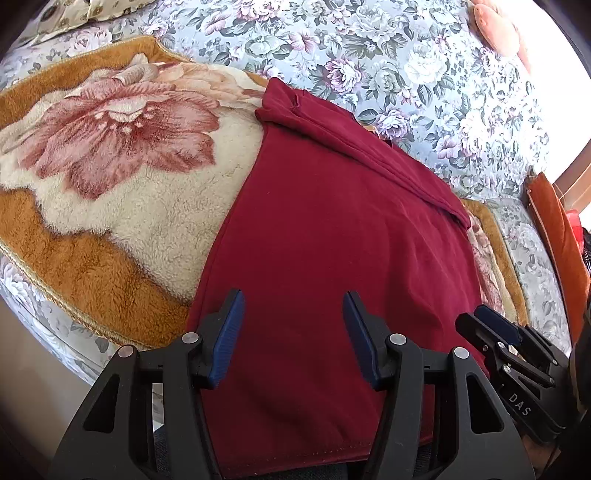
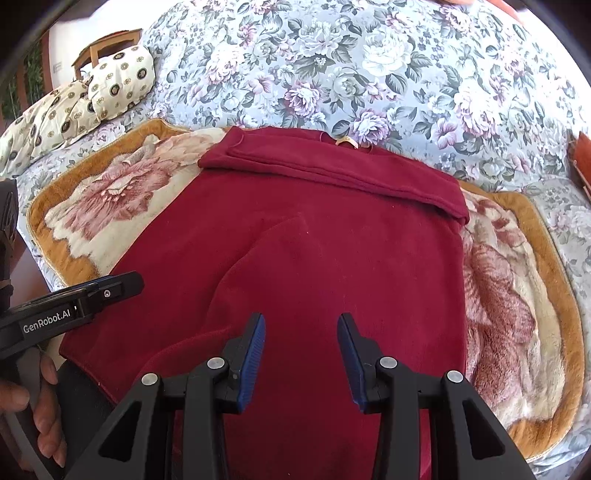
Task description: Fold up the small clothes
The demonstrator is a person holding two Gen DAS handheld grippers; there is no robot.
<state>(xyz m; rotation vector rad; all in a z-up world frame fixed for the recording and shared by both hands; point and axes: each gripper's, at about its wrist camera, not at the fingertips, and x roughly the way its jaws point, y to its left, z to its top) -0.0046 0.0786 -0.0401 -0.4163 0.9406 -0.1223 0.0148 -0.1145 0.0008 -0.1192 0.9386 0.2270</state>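
A dark red garment (image 1: 325, 229) lies flat on a plush flower-print blanket (image 1: 110, 155). Its far end is folded over into a narrow band (image 1: 369, 147). It also shows in the right wrist view (image 2: 314, 251), with the folded band (image 2: 332, 166) at the far end and a small tan label (image 2: 347, 142) at the neck. My left gripper (image 1: 293, 306) is open and empty above the garment's near part. My right gripper (image 2: 301, 328) is open and empty above the near part too. The right gripper also shows in the left wrist view (image 1: 495, 325), beside the garment's right edge.
The blanket lies on a floral bed cover (image 2: 369, 74). Patterned pillows (image 2: 92, 96) sit at the far left, with a wooden chair (image 2: 107, 44) behind. An orange cushion (image 1: 561, 236) stands at the right. A pink pillow (image 1: 495, 29) lies at the far right.
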